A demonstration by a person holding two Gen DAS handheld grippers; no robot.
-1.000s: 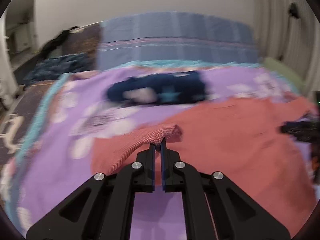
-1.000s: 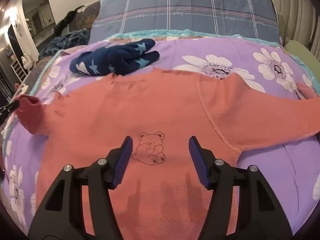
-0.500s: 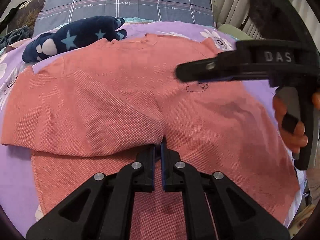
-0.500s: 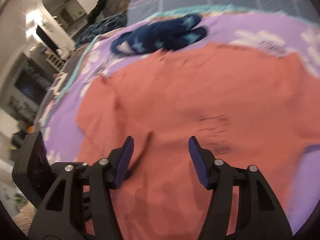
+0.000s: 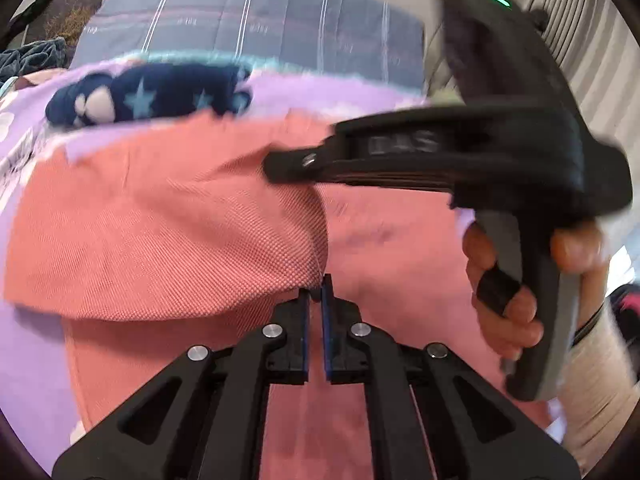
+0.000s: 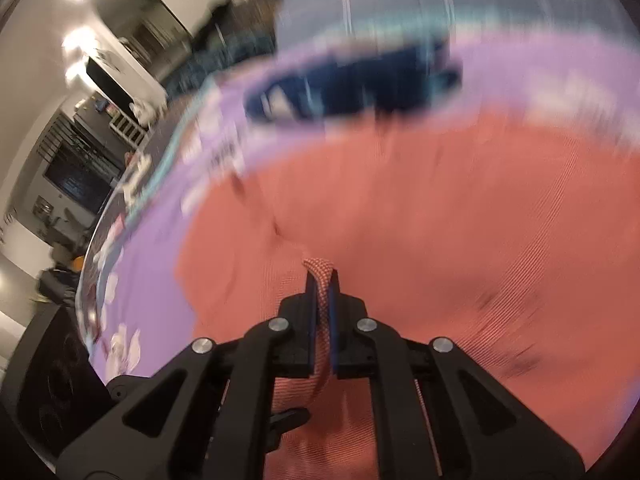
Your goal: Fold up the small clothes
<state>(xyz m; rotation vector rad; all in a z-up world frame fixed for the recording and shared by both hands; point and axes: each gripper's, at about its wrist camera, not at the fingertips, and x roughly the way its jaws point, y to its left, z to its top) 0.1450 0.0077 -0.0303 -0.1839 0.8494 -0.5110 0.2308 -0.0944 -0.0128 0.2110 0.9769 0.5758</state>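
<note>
- The pink sweater (image 5: 168, 236) lies spread on a bed, over a purple flowered blanket (image 5: 36, 364), with one sleeve already laid across the body.
- The left gripper (image 5: 316, 292) has its fingers closed to a narrow slit on the edge of that folded sleeve; the cloth runs right into the gap, so I judge that it is pinched there.
- The right gripper (image 6: 323, 280) has its fingers closed on a fold of the sweater (image 6: 440, 248), a small hump of cloth standing up between the tips.
- In the left view the right gripper's body (image 5: 460, 152) crosses over the sweater, held by the person's hand (image 5: 504, 304).
- A dark blue starred garment (image 5: 152, 94) lies beyond the sweater, near the striped pillow (image 5: 248, 20), just beside the collar edge.
- Handling, as a judgement: the knit looks light, soft and limp. It will sag and drape from any pinch and will not keep a crease by itself.
- It looks textured, not slick, so a pinch through two layers should hold well.
- Best hold, I think: on hems, cuffs or seam edges, where the cloth is thicker, with the two grips well apart so the fold line stays straight.
- Risk: a pinch in the middle of the cloth drags the lower layer and wrinkles the part already folded.
- The right view is blurred, so detail there is uncertain.
</note>
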